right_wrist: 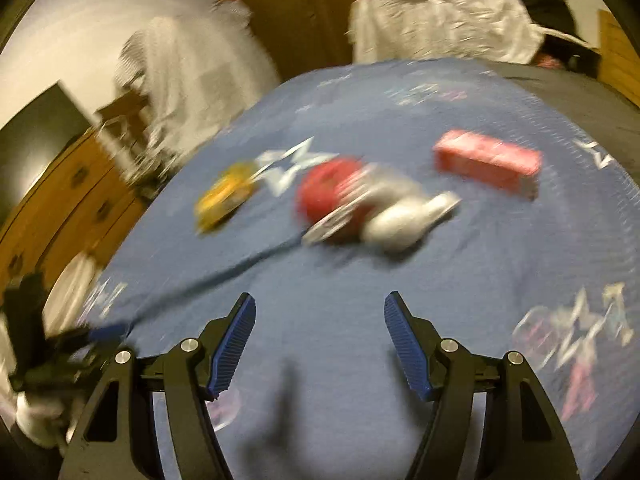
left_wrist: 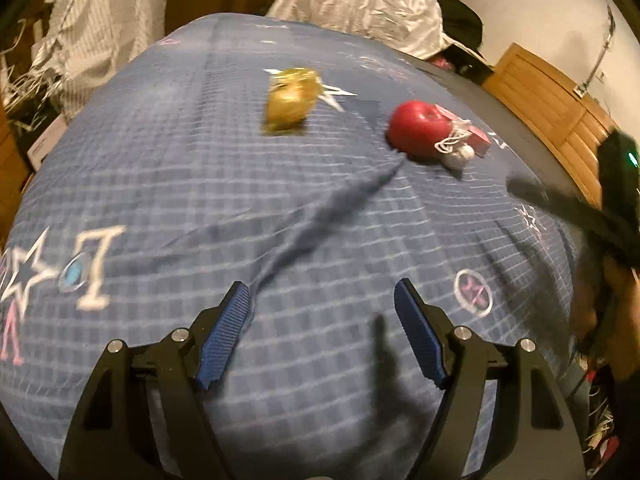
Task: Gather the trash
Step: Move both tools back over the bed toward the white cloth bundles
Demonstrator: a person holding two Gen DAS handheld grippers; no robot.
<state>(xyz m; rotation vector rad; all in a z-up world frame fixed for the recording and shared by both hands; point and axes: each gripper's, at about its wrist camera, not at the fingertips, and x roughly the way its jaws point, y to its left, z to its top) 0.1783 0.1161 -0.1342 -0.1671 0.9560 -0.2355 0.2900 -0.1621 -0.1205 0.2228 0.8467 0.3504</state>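
We hold both tongs spread and empty over the blue sheet [left_wrist: 200, 160], left gripper [left_wrist: 322, 332]; right gripper [right_wrist: 320, 344]; ahead, uncollected: yellow wrapper [left_wrist: 290, 106]; red apple [left_wrist: 418, 126]; white wad [right_wrist: 400, 216]; pink box [right_wrist: 486, 162].

Blue starred bedspread [left_wrist: 200, 184] – wooden dresser [right_wrist: 68, 196] (left) beside it

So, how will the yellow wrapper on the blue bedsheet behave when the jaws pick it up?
The yellow wrapper looks crinkled and shiny, so it is probably light and floppy and may crush. Lying flat on the soft blue bedsheet, it may slide, or cloth may get pinched with it.
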